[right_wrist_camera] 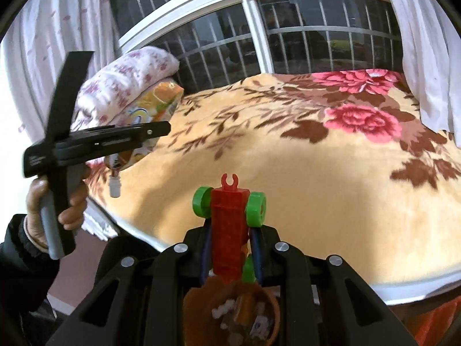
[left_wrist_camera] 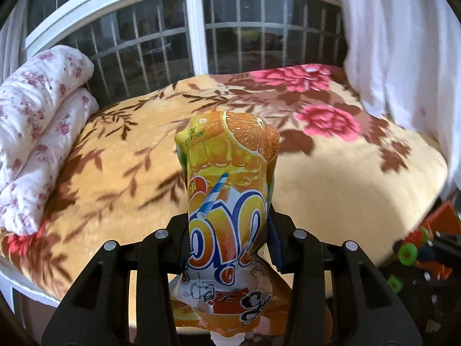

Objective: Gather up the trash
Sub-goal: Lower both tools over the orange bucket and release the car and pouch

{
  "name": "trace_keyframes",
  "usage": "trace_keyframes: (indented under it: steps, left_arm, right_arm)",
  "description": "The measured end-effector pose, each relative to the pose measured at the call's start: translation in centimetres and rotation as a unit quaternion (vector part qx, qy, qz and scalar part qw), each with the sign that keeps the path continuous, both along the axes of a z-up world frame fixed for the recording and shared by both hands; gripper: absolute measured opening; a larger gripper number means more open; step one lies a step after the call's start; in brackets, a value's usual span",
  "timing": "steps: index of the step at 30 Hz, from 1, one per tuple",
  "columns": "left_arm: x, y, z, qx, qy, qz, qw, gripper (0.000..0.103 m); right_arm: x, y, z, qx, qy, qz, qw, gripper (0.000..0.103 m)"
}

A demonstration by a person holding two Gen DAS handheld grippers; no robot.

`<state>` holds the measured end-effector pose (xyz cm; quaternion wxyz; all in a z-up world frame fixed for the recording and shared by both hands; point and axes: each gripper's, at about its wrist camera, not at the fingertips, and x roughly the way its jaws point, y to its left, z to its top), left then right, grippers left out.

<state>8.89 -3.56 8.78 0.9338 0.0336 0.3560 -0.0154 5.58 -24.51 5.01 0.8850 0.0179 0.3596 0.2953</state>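
My left gripper (left_wrist_camera: pixel 227 230) is shut on an orange juice pouch (left_wrist_camera: pixel 230 196), held upright above the near edge of the bed; its white spout points down. The pouch (right_wrist_camera: pixel 149 106) and the left gripper (right_wrist_camera: pixel 161 128) also show in the right wrist view at the left. My right gripper (right_wrist_camera: pixel 230 239) is shut on a red toy car with green wheels (right_wrist_camera: pixel 229 216), held above a brown bin (right_wrist_camera: pixel 268 308) with scraps of trash inside. The toy also shows at the right edge of the left wrist view (left_wrist_camera: pixel 415 248).
A bed with a yellow floral blanket (left_wrist_camera: pixel 317 173) fills both views. A folded white floral quilt (left_wrist_camera: pixel 37 132) lies at its left end. A barred window (left_wrist_camera: pixel 201 34) and white curtains (left_wrist_camera: pixel 403 43) stand behind.
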Motion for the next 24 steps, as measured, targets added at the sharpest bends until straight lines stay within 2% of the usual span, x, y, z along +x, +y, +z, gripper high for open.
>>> trace_keyframes:
  steps: [6, 9, 11, 14, 19, 22, 24]
  left_arm:
    - [-7.0, -0.8, -1.2, -0.007, -0.005, -0.047, 0.9989, 0.041]
    - [-10.2, -0.9, -3.0, -0.011, 0.007, -0.071, 0.9974, 0.041]
    - [-11.7, -1.1, -5.0, -0.013, 0.028, -0.087, 0.9957, 0.041]
    - [-12.7, -1.3, -7.8, -0.009, 0.062, -0.099, 0.9931, 0.041]
    - [-13.3, -2.4, -12.8, 0.023, 0.101, -0.133, 0.9857, 0.041]
    - [-12.1, -3.4, -16.7, 0.042, 0.142, -0.147, 0.9780, 0.041]
    - [-10.5, -3.7, -19.4, 0.039, 0.180, -0.145, 0.9721, 0.041]
  right_arm:
    - [-4.8, 0.3, -1.2, -0.018, 0.008, 0.014, 1.000, 0.023]
    - [-6.8, 0.5, -2.3, -0.031, 0.016, 0.026, 0.999, 0.023]
    - [-7.4, 0.6, -3.3, -0.038, 0.030, 0.032, 0.998, 0.023]
    - [-7.7, 0.8, -5.2, -0.053, 0.055, 0.034, 0.997, 0.023]
    - [-7.7, 1.5, -8.4, -0.081, 0.089, 0.042, 0.992, 0.023]
    - [-6.7, 1.9, -11.3, -0.098, 0.117, 0.045, 0.987, 0.023]
    - [-5.5, 2.0, -13.7, -0.111, 0.139, 0.039, 0.983, 0.023]
